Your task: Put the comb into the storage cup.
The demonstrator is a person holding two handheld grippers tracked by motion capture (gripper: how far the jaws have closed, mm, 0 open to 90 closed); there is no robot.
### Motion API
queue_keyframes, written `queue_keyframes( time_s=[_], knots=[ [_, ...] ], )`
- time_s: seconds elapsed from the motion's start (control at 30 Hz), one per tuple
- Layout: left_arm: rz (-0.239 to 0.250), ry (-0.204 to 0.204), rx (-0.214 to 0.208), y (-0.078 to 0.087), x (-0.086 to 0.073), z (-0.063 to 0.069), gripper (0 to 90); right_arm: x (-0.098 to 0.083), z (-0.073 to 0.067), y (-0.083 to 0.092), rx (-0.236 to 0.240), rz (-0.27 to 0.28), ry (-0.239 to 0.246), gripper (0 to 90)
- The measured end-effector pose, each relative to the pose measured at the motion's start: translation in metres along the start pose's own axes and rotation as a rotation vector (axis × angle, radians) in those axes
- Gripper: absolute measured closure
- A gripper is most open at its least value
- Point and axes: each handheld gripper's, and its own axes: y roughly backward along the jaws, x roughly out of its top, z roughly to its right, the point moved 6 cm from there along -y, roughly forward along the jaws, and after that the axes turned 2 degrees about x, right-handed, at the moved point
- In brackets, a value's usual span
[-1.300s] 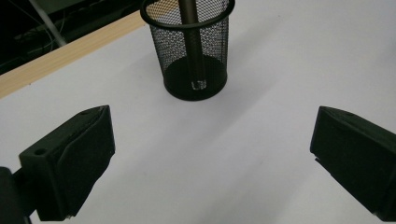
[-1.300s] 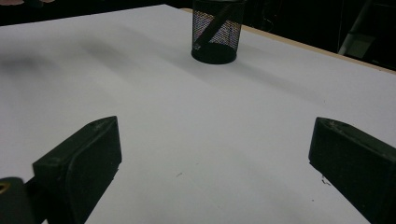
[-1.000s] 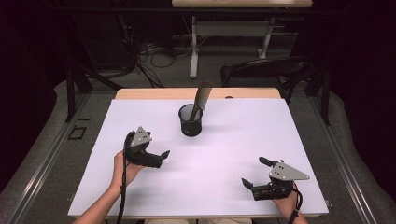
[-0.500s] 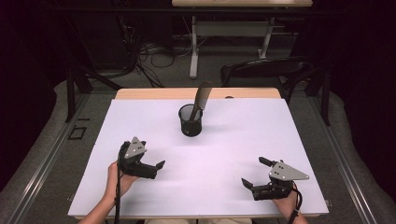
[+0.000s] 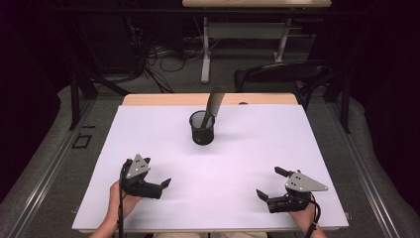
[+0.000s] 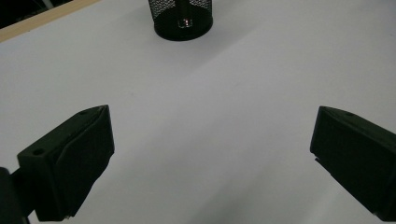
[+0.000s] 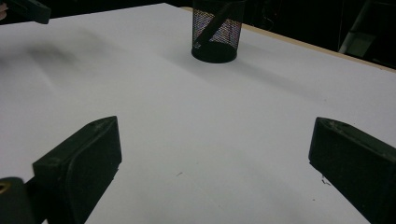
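Resting near side of mesh cup (image 5: 202, 128) | left gripper (image 5: 161, 187) jaws spread, empty | right gripper (image 5: 265, 197) jaws spread, empty | tool (image 5: 213, 104) leaning in cup | advice: approaching slowly, keeping cup upright.

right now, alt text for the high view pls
A black mesh cup holding one dark leaning object stands on a white table. Nearer the camera, a person's hands hold the left claw and right claw open over the table.

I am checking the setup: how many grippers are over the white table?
2. The left gripper is held near the front left of the white table; the right gripper is at the front right. Both have open jaws.
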Motion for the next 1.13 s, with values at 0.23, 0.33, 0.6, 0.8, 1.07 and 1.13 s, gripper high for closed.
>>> queue_keyframes(
  time_s=[0.23,0.33,0.6,0.8,1.07,1.13],
  knots=[
    [0.020,0.002,0.019,0.005,-0.009,0.000,0.0,0.000,0.000,0.000,0.002,-0.002,0.000,2.0],
    [0.023,0.007,0.031,0.007,-0.013,0.000,0.0,0.000,-0.001,0.000,0.002,-0.003,-0.001,2.0],
    [0.024,0.020,0.033,0.012,-0.026,0.002,0.0,0.000,-0.001,-0.001,0.003,-0.001,0.000,2.0],
    [0.058,0.026,0.061,0.020,-0.031,0.004,0.0,0.000,-0.001,0.000,0.003,-0.003,0.005,2.0],
    [0.051,0.031,0.056,0.019,-0.033,0.003,0.0,0.000,-0.003,-0.001,0.017,0.005,0.010,1.9],
    [0.049,0.033,0.054,0.018,-0.033,0.002,0.0,0.001,-0.003,0.000,0.017,0.005,0.011,1.9]
  ],
)
